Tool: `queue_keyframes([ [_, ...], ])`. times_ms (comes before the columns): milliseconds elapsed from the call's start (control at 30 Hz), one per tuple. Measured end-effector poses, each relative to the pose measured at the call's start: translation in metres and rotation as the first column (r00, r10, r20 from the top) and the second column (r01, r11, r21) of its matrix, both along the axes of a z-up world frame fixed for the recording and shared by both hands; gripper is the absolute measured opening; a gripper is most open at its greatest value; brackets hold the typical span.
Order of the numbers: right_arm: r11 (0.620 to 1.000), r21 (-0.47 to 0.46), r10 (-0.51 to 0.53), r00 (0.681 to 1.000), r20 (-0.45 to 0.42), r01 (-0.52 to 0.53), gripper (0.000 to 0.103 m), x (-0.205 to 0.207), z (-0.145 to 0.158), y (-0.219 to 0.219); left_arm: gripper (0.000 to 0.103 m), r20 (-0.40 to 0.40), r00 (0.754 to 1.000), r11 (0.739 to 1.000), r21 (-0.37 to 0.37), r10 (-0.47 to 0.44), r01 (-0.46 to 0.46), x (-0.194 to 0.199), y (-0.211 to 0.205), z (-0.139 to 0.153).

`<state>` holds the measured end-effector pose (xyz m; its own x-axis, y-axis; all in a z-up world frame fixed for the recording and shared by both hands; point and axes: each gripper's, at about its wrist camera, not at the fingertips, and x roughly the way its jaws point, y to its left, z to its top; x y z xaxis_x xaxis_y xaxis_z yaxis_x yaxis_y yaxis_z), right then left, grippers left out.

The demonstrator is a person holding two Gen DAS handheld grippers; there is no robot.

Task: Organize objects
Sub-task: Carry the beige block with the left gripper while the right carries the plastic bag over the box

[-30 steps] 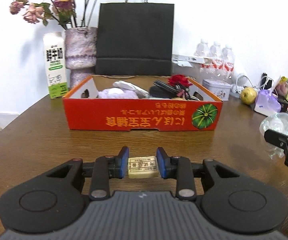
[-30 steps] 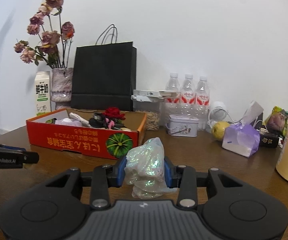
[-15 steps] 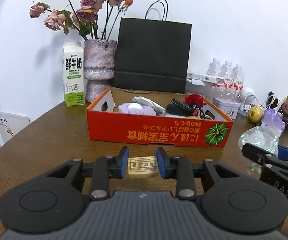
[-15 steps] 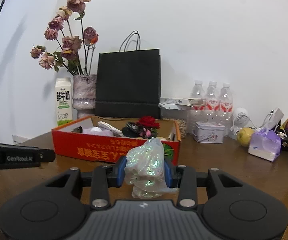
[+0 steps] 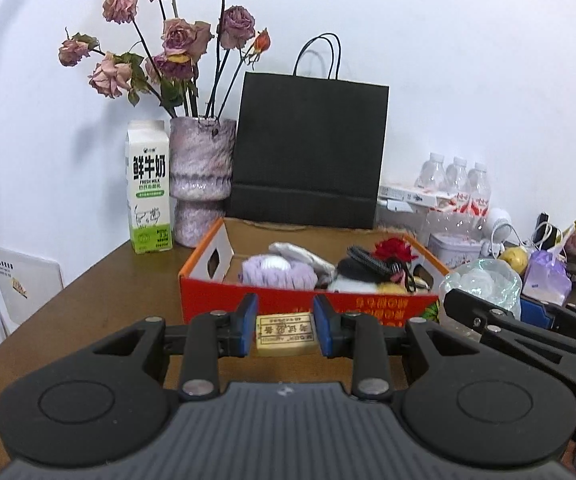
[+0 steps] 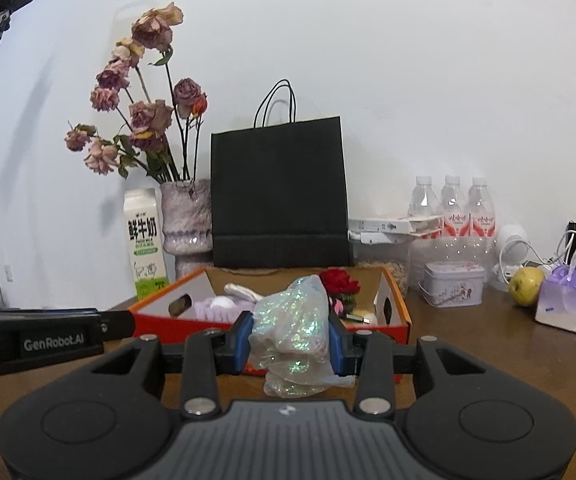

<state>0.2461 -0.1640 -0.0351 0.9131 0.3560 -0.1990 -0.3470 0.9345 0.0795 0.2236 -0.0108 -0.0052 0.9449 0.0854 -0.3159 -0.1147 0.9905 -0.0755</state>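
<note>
My left gripper (image 5: 285,330) is shut on a small cream block with printed characters (image 5: 284,333), held just in front of the red cardboard box's (image 5: 247,304) near wall. My right gripper (image 6: 290,338) is shut on a crumpled iridescent plastic bag (image 6: 292,332), also close to the box (image 6: 402,312). The box holds a purple knitted item (image 5: 277,274), a black pouch (image 5: 364,264), a red flower (image 5: 394,249) and other small things. In the left wrist view the right gripper with the bag (image 5: 482,284) shows at the right; in the right wrist view the left gripper's body (image 6: 47,336) shows at the left.
Behind the box stand a black paper bag (image 5: 308,152), a vase of dried roses (image 5: 201,176) and a milk carton (image 5: 149,196). To the right are water bottles (image 6: 454,208), a tin (image 6: 452,288), a yellow fruit (image 6: 526,290) and a purple pouch (image 6: 566,302). The brown table (image 5: 99,304) drops off at the left.
Both grippers have risen and come closer to the red box, each keeping hold of its object. The right gripper has drawn in beside the left one.
</note>
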Motion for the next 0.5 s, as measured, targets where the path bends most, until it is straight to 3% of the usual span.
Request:
queue_keyframes([
  [500, 1.0, 0.021, -0.024, 0.998, 0.053, 0.023, 0.036, 0.054, 0.012, 0.01, 0.031, 0.046, 0.999, 0.999, -0.041, 0.015, -0.013, 0.049, 0.003, 0.016],
])
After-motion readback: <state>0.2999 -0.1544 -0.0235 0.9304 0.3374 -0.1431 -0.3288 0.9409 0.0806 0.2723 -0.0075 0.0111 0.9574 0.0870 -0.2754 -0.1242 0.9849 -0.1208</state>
